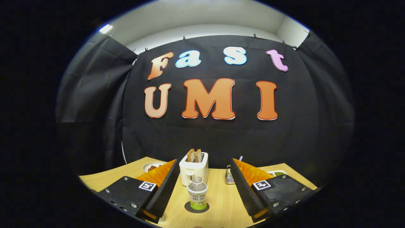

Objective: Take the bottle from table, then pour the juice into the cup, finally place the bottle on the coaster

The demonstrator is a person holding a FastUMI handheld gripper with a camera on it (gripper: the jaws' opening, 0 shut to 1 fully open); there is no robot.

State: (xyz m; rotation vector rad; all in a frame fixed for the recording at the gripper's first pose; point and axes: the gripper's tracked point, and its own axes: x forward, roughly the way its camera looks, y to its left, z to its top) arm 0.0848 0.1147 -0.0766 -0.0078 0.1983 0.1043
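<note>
Bottle (197, 193) on coaster (189, 209) — tongs (203, 186) wide apart

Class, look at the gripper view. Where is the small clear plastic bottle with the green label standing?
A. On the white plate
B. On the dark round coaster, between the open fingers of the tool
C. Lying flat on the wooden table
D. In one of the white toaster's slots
B: the small clear plastic bottle with the green label stands upright on the dark round coaster, between the spread fingers of the tool, which touch nothing.

Booth interior. Black cloth wall (205, 139) clipped along its top edge, folding forward at both sides; white ceiling (202, 19) above with a bright light (105, 28); light wooden desk (221, 196) below.
</note>
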